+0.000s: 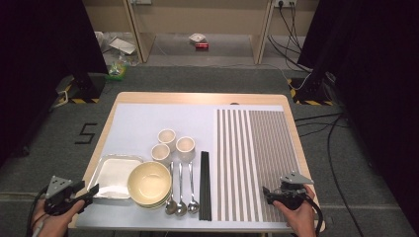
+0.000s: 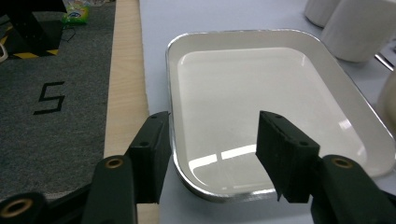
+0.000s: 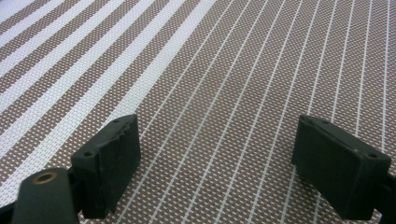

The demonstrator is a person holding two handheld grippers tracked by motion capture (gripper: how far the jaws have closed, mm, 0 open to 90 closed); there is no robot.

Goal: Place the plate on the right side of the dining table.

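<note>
My left gripper [image 1: 94, 190] is at the table's near left corner, held in a hand. In the left gripper view its jaws [image 2: 214, 119] stand apart on either side of the near left corner of a shallow white metal tray [image 2: 261, 93], with the tray's near rim between them; the pads do not press on it. The tray [image 1: 111, 165] is empty. My right gripper [image 1: 267, 193] hovers at the near right over the brown striped placemat [image 1: 257, 158], jaws wide apart [image 3: 217, 126] with only the mat [image 3: 210, 70] beneath them.
A stack of cream bowls [image 1: 149, 183] sits right of the tray. Three white cups [image 1: 167, 136] stand behind it. Three spoons [image 1: 180, 197] and black chopsticks [image 1: 204, 187] lie between the bowls and the placemat. The wooden table edge [image 2: 123, 93] runs left of the tray.
</note>
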